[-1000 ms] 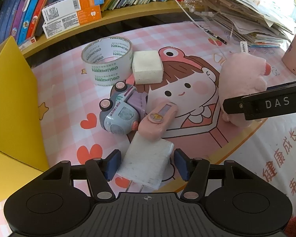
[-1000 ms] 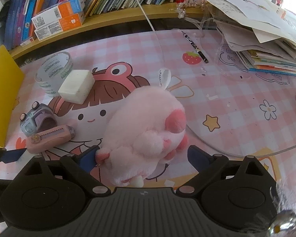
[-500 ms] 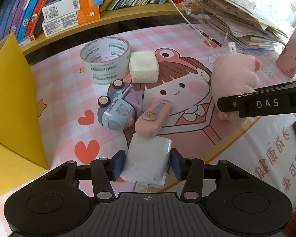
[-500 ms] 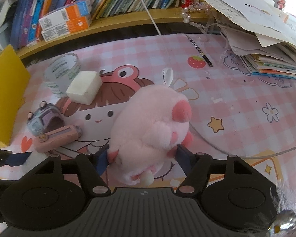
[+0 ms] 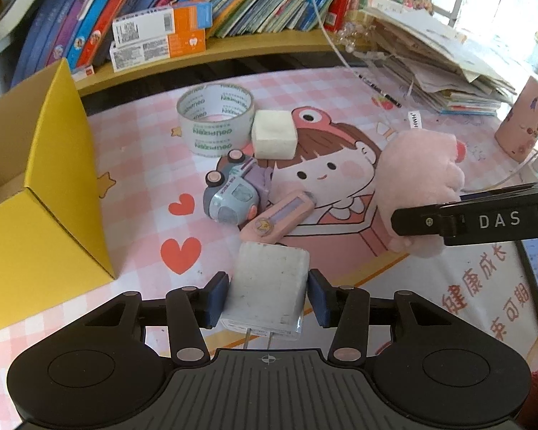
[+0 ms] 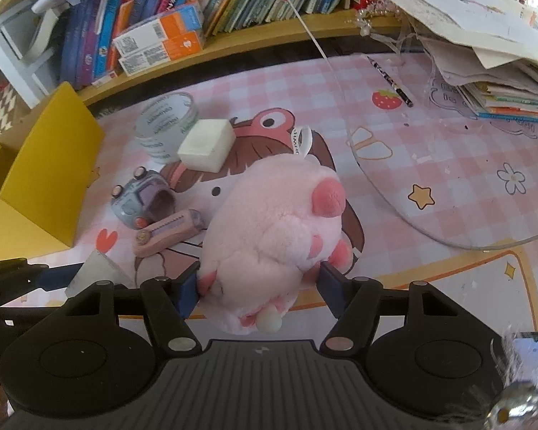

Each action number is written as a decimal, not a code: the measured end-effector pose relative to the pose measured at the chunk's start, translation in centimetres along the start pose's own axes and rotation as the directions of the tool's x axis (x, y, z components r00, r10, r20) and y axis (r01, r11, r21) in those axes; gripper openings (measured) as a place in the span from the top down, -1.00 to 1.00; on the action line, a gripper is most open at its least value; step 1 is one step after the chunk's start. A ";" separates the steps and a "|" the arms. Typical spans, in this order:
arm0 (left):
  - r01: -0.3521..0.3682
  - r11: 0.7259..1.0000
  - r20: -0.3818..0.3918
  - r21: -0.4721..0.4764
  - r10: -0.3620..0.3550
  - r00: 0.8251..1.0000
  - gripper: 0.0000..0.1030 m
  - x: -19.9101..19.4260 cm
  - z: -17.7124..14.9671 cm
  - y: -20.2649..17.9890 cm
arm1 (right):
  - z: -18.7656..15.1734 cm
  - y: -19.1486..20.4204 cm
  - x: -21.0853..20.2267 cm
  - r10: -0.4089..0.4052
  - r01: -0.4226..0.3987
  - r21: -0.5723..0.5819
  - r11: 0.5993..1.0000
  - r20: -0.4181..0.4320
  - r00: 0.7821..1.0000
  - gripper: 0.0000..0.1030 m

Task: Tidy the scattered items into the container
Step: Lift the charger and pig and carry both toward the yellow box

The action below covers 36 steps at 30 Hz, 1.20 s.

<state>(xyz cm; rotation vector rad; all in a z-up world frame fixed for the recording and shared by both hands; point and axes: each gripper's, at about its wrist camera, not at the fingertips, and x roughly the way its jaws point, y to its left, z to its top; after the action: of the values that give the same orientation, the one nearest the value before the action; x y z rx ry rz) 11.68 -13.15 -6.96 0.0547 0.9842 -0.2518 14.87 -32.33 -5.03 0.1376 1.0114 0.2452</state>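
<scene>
Broadly, a pink checked desk mat with a cartoon girl printed on it (image 5: 132, 143) covers the desk, and an open yellow cardboard box (image 5: 50, 193) stands at its left edge. Closing on a fluffy pink plush toy (image 6: 279, 236), the right gripper (image 6: 260, 288) has its blue pads pressed into the toy's sides. Its jaws stand fairly narrow. Partly open, the left gripper (image 5: 267, 299) clamps a white rectangular plug-in charger (image 5: 269, 286) by its flat sides, metal prongs pointing back toward the camera. Beyond it lie a clear roll of packing tape (image 5: 215, 120), a white foam block (image 5: 274, 134) just beside the tape, a grey-and-lilac toy truck (image 5: 233, 197), and a pink utility knife (image 5: 278, 220) touching the truck.
</scene>
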 end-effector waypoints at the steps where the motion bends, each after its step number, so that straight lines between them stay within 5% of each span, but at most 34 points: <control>1: 0.000 1.000 0.006 0.002 0.000 1.000 0.10 -0.3 -0.1 -0.1 | -0.1 0.1 -0.3 0.001 -0.001 -0.002 1.000 0.004 1.000 -0.26; 36: 0.030 0.999 0.100 0.019 -0.031 0.994 0.11 -5.8 -3.9 1.5 | -4.2 4.9 -4.1 -0.044 0.046 -0.046 0.998 0.035 0.998 -0.27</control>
<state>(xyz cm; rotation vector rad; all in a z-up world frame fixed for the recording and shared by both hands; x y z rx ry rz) 5.75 -10.01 -4.40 0.0421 0.8835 -0.2883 8.57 -28.65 -2.78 0.0763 0.9731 0.2244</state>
